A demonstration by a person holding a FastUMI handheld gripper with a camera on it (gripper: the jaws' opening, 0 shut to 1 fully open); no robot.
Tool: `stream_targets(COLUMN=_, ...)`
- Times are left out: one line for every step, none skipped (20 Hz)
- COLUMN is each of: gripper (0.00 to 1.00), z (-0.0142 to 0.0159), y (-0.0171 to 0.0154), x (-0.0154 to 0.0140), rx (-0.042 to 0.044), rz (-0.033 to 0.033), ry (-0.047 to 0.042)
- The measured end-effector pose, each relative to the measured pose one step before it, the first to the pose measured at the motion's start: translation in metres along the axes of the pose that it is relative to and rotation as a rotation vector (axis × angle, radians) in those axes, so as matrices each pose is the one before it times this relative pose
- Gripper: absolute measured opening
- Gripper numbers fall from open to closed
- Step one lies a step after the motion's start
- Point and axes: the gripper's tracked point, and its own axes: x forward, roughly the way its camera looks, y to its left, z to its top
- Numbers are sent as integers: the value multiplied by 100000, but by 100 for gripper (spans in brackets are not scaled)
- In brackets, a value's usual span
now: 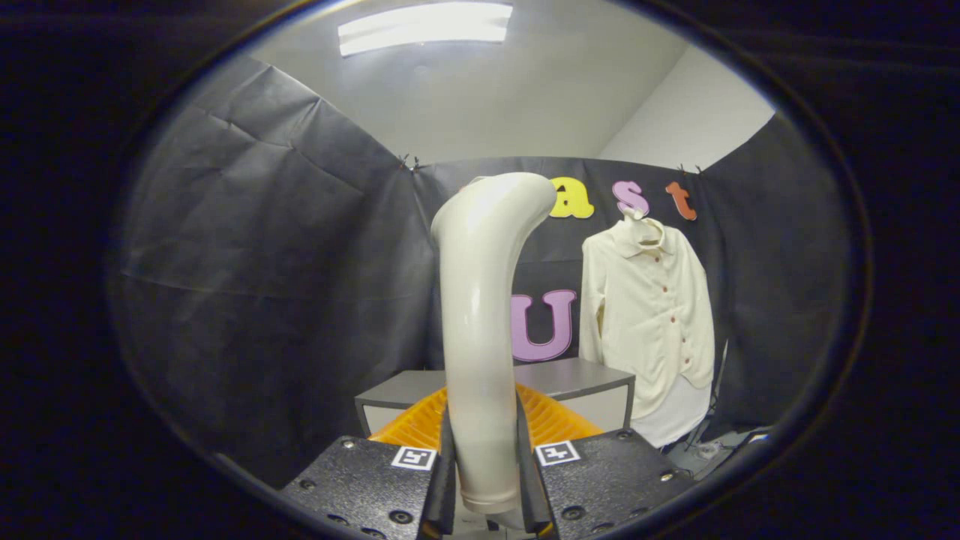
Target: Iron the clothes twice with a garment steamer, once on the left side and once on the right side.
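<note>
Between the fingers: one cream garment steamer (480,322), standing upright, its head bent over to the right at the top. The gripper (486,480) is clamped on its handle, both fingers (444,472) pressing its sides. Just beyond the fingers: one orange ribbed tray (559,420), contents hidden behind the steamer. Behind it: one grey table (577,379). Beyond, to the right: one cream shirt (649,322) hanging against the booth wall, buttoned, well apart from the steamer. Overhead: one ceiling light (424,25).

Steamer up close, shirt on the wall

The white steamer (480,330) stands upright between the claw's fingers. The cream shirt (649,322) hangs beyond, buttoned.
</note>
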Motion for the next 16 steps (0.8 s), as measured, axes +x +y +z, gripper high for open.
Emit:
stream_targets(gripper=34, z=-27, y=-8, x=-71, rx=-52, rz=-85, ry=178)
stream_targets(gripper=34, z=-50, y=-78, x=9, rx=23, rz=-47, ry=34)
stream_targets(gripper=34, z=84, y=22, x=-49, rx=-60, rz=93, ry=-256)
stream_targets(gripper=34, z=-9, y=20, x=29, rx=7, rz=19, ry=-81)
stream_targets(gripper=34, z=0, y=38, x=-75, rx=-25, rz=86, ry=32)
stream_targets(gripper=34, z=-64, y=54, x=20, rx=27, rz=58, ry=93)
stream_targets(gripper=34, z=-35, y=-64, x=-8, rx=-132, rz=-114, ry=135)
stream_targets(gripper=34, z=-71, y=-76, x=34, rx=-196, rz=-198, ry=165)
stream_targets(gripper=34, z=-91, y=-79, x=-36, rx=-259, rz=-107, ry=355)
stream_targets(gripper=34, z=-49, y=-19, x=114, rx=-164, rz=14, ry=272)
stream_targets(gripper=34, z=-53, y=10, x=-73, rx=109, rz=-36, ry=154)
stream_targets(gripper=34, z=46, y=9, x=37, rx=178, rz=99, ry=-136)
stream_targets(gripper=34, z=72, y=91, x=-8, rx=108, rz=161, ry=-208)
stream_targets(gripper=34, z=80, y=84, x=-122, rx=-29, rz=137, ry=-333)
stream_targets(gripper=34, z=28, y=-38, x=27, rx=12, rz=-41, ry=-31)
stream_targets(gripper=34, z=-136, y=-73, x=-7, rx=-64, rz=-142, ry=114)
